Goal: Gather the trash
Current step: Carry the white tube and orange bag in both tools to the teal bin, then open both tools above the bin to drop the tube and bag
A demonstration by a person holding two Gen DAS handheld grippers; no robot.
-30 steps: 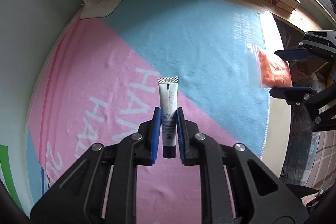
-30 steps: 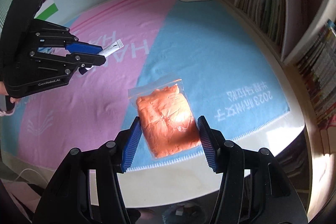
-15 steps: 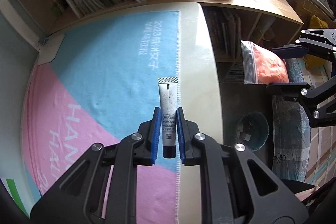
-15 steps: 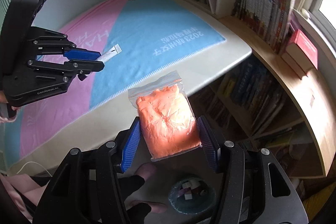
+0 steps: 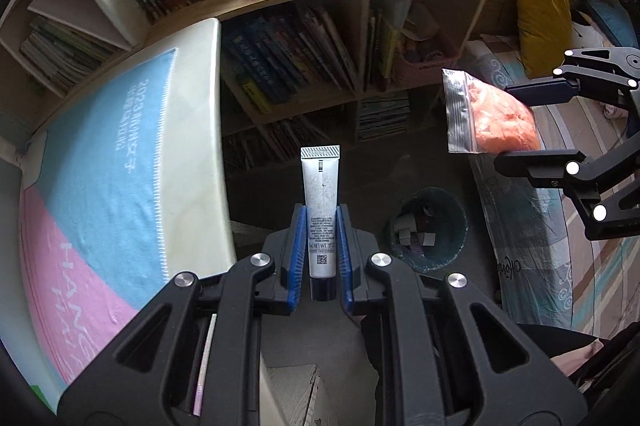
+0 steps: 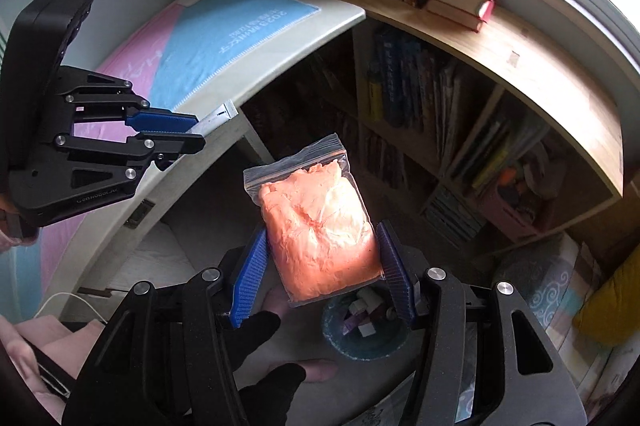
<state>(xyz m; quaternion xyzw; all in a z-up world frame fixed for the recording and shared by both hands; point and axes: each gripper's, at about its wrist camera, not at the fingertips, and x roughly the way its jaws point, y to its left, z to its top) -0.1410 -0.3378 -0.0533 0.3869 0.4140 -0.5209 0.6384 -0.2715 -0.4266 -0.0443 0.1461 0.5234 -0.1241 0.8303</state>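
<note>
Both hands loaded above the bin.

My left gripper (image 5: 322, 254) clamps a smooth white tube (image 5: 321, 210); my right gripper (image 6: 322, 272) squeezes a crinkly clear bag (image 6: 316, 226) of orange lumps over the round bin (image 6: 362, 330).

Each camera sits just behind its own fingers, looking along them and down toward the floor. The left view has the bench (image 5: 200, 130) left of its fingers; the right view looks from farther right. Both share the bin (image 5: 428, 226) (image 6: 360, 330), the bookshelf (image 5: 320, 66) (image 6: 440, 106) and each other's fingers.
</note>
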